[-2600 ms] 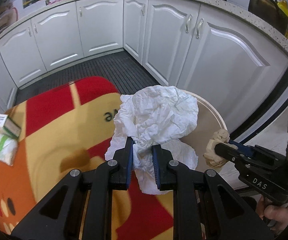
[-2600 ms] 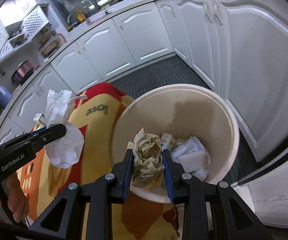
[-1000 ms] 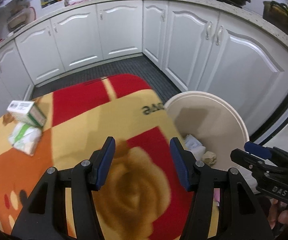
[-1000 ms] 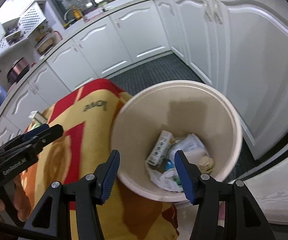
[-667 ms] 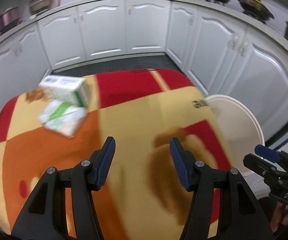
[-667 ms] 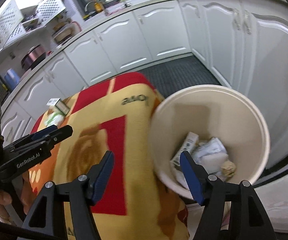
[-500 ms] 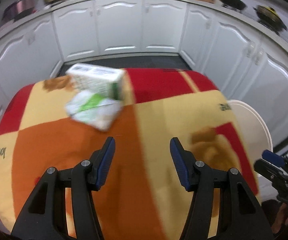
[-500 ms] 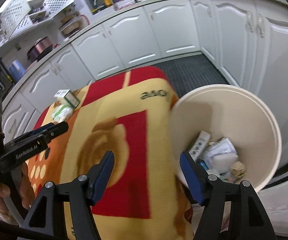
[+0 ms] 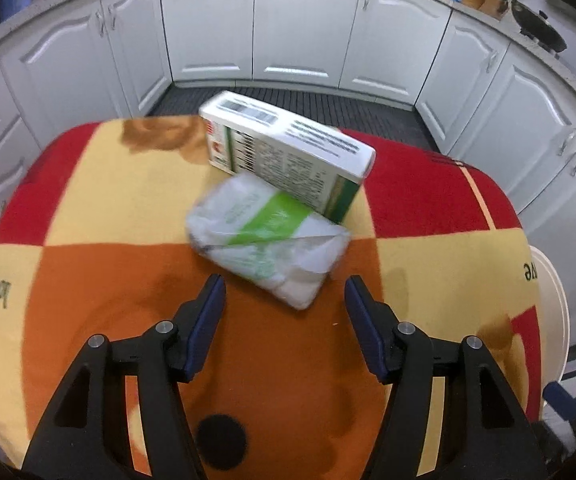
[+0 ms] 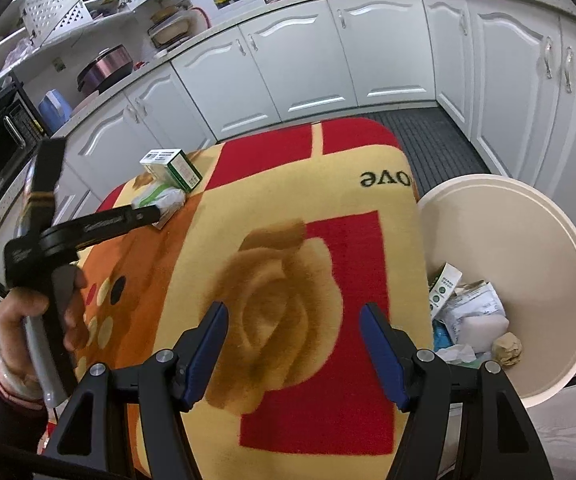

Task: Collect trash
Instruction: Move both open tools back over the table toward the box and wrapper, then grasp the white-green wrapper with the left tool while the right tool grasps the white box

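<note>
Kitchen, white cabinets (image 9: 300, 36) wrapping round a dark ribbed floor mat (image 9: 288, 100). Bench covered by red/orange/yellow rose-print blanket (image 10: 288, 280). Left gripper (image 9: 284, 304) spread wide, holding nothing, just short of a green-white tissue pack (image 9: 268, 240); carton box (image 9: 284, 152) leans against the pack's far side. Right gripper (image 10: 293, 336) also spread, over the blanket. Cream bin (image 10: 560, 264) beside the bench edge, trash inside.

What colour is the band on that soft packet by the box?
Green, across a white packet; clearest in the left wrist view.
</note>
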A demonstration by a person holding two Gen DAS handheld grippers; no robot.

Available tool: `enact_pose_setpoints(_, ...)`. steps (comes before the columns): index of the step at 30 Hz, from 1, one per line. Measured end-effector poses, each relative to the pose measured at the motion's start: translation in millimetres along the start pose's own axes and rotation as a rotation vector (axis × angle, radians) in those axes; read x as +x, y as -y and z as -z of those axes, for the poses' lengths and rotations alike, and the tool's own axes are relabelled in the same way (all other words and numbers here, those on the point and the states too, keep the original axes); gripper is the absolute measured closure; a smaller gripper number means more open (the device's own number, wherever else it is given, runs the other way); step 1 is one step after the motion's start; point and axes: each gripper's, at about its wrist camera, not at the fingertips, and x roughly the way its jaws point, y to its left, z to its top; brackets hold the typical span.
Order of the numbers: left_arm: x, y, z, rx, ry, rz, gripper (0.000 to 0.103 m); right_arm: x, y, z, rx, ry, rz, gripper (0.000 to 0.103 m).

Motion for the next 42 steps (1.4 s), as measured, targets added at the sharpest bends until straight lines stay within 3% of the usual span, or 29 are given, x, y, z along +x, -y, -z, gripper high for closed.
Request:
enact_pose_setpoints(4,7,-11,-2,-0.011,0.007,-0.082,0.043,0,2,-3,0.0,-0.004,0.002,0.037)
enact_pose_setpoints(8,5,-53,-8,-0.088,0.008,-0.121,0.043,2,4,-4,0.011,-0.004,-0.009,0.037)
enact_pose_setpoints(12,-2,-91,-8,-0.128,0.005,-0.146,0.043,8,-1,-5,0.01,-0.012,-0.027,0.036)
enact_pose_setpoints(14,-9,-100,-8,-0.133,0.01,-0.114,0.043,11,-4,-6,0.005,-0.015,-0.033,0.036)
enact_pose_setpoints(18,-18,-102,-11,-0.141,0.048,-0.043,0.041,16,-13,-7,-0.005,-0.021,-0.047,0.036)
enact_pose_setpoints(21,-15,-93,-21,-0.156,0.059,-0.02,0.027,18,-17,-8,-0.015,-0.029,-0.048,0.036)
enact_pose_setpoints(27,15,-82,-44,-0.197,0.028,-0.095,0.027,18,-21,-10,-0.031,-0.036,-0.044,0.033)
enact_pose_setpoints(29,23,-84,-49,-0.211,0.033,-0.088,0.027,19,-24,-12,-0.043,-0.038,-0.041,0.033)
enact_pose_setpoints(30,24,-85,-51,-0.213,0.044,-0.086,0.029,20,-25,-12,-0.05,-0.039,-0.042,0.033)
enact_pose_setpoints(32,23,-88,-52,-0.21,0.049,-0.064,0.048,23,-30,-16,-0.071,-0.04,-0.048,0.033)
enact_pose_setpoints(33,22,-90,-52,-0.2,0.039,-0.04,0.065,24,-33,-18,-0.078,-0.04,-0.05,0.033)
enact_pose_setpoints(35,16,-93,-51,-0.174,0.037,-0.021,0.075,31,-41,-27,-0.106,-0.041,-0.056,0.032)
enact_pose_setpoints(37,9,-100,-50,-0.159,0.03,-0.014,0.082,38,-48,-36,-0.132,-0.039,-0.059,0.032)
enact_pose_setpoints(42,-10,-117,-34,-0.108,0.018,0.004,0.086,70,-83,-76,-0.227,-0.043,-0.076,0.029)
